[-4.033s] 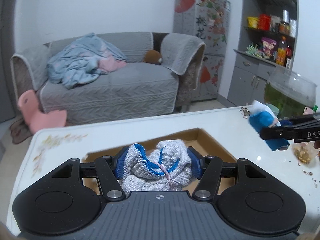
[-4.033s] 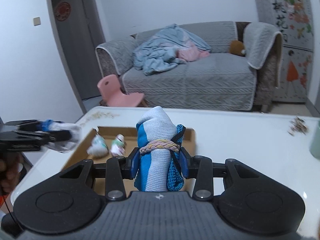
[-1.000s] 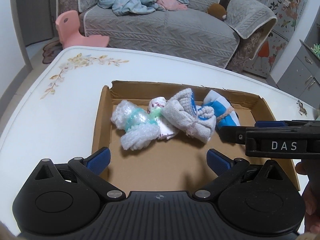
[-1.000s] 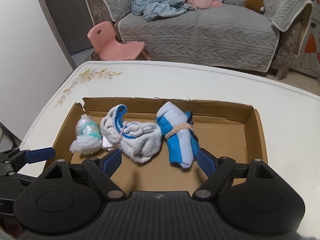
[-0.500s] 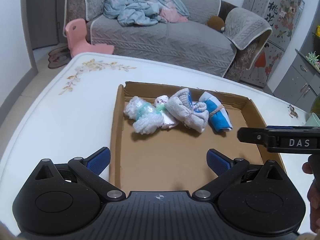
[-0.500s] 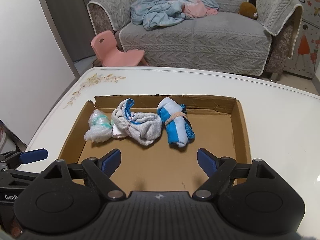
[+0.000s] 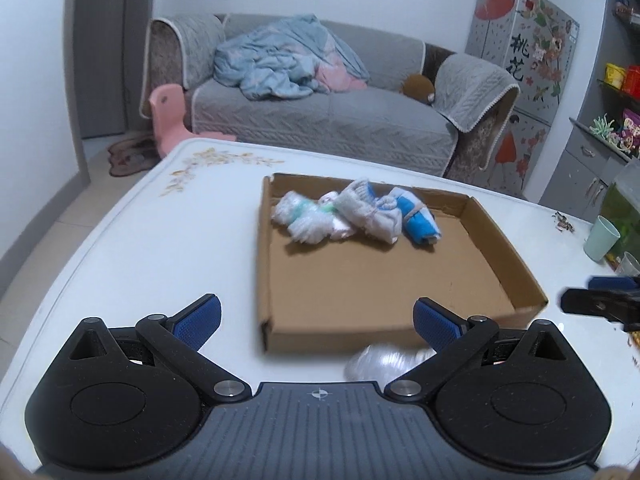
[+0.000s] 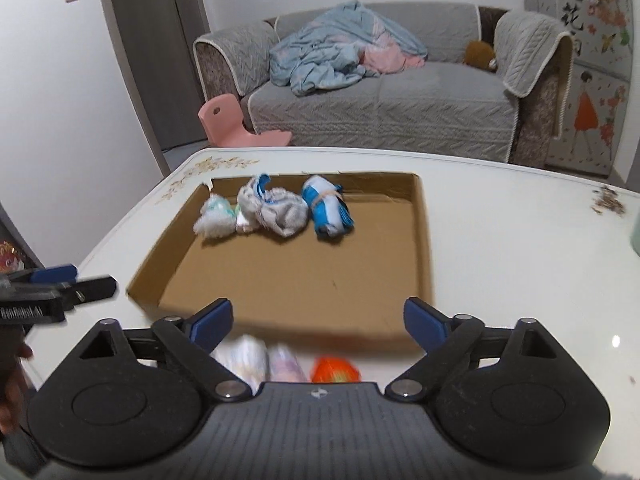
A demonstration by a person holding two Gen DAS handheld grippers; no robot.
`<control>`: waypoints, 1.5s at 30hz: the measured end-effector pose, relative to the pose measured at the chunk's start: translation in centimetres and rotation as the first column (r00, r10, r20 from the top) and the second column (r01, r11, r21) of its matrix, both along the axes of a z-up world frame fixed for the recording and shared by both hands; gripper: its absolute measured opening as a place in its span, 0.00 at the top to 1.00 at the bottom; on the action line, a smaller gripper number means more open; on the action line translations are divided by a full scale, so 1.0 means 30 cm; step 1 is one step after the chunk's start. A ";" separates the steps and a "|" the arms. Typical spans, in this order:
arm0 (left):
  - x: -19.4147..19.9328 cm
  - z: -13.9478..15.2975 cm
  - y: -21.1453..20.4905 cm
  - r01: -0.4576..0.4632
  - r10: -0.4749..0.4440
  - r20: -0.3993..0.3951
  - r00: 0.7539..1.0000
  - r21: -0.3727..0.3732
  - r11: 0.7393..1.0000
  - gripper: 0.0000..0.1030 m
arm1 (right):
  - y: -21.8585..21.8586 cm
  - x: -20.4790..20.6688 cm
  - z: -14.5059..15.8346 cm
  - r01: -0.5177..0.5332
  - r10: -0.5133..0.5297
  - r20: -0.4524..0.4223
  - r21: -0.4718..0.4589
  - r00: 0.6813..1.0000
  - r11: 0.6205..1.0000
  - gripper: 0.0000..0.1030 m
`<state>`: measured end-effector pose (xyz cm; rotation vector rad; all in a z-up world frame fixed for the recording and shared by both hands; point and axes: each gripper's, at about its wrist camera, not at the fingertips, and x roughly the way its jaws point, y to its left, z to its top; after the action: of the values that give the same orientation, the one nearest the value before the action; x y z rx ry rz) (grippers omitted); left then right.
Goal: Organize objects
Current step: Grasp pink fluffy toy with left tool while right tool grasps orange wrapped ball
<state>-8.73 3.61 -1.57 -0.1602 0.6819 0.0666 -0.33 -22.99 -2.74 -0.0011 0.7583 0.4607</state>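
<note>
A shallow cardboard tray point(image 7: 496, 248) point(image 8: 424, 248) lies on the white table. At its far end lie rolled sock bundles: a white-green one point(image 7: 304, 216) point(image 8: 214, 218), a grey-white one with blue trim point(image 7: 370, 210) point(image 8: 276, 208) and a blue-white one tied with a band point(image 7: 418, 218) point(image 8: 328, 210). My left gripper point(image 7: 316, 322) is open and empty, just before the tray's near edge. My right gripper point(image 8: 318, 320) is open and empty too. Near the table's front edge lie a white bundle point(image 7: 384, 360) point(image 8: 244, 356), a pinkish one point(image 8: 286, 362) and an orange one point(image 8: 336, 368).
A green cup point(image 7: 600, 238) and a glass tank point(image 7: 624, 208) stand at the table's right. Crumbs point(image 8: 608, 200) lie on the far right of the table. A grey sofa point(image 7: 320, 116) and a pink child's chair point(image 8: 232, 124) are beyond the table.
Both grippers have pulled back and risen from the tray, open and empty. The loose bundles at the table's front edge have come into view. The socks in the tray have not moved.
</note>
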 end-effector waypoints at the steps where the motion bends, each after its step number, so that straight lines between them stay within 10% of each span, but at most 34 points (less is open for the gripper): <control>1: -0.032 -0.014 0.003 -0.011 0.011 0.003 1.000 -0.001 1.000 0.00 | -0.024 -0.029 -0.014 0.001 -0.001 0.011 -0.001 1.000 1.000 0.08; 15: -0.294 -0.206 -0.064 0.049 -0.050 0.082 0.995 0.014 0.999 0.00 | -0.170 -0.139 -0.256 0.044 -0.044 0.099 -0.001 0.994 0.999 0.09; 23: -0.263 -0.287 -0.045 0.073 -0.073 0.053 0.996 -0.009 0.997 0.02 | -0.151 -0.118 -0.296 0.020 -0.019 0.063 -0.018 0.998 1.000 0.35; 28: -0.266 -0.314 -0.042 0.101 -0.099 0.057 0.993 -0.022 0.995 0.27 | -0.159 -0.137 -0.302 0.012 -0.011 0.085 -0.012 0.996 1.000 0.59; 34: -0.273 -0.329 -0.073 0.143 -0.143 0.073 0.987 0.004 0.990 0.55 | -0.175 -0.153 -0.311 0.001 0.000 0.101 -0.012 0.995 1.000 0.61; 45: -0.254 -0.202 -0.035 0.142 -0.147 0.133 0.980 0.052 0.989 0.57 | -0.188 -0.138 -0.176 -0.011 0.011 0.175 -0.003 0.985 1.000 0.61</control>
<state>-16.34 2.57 -7.63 -0.0735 0.5533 -0.0691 -4.47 -28.63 -8.02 -0.0468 0.5862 0.4638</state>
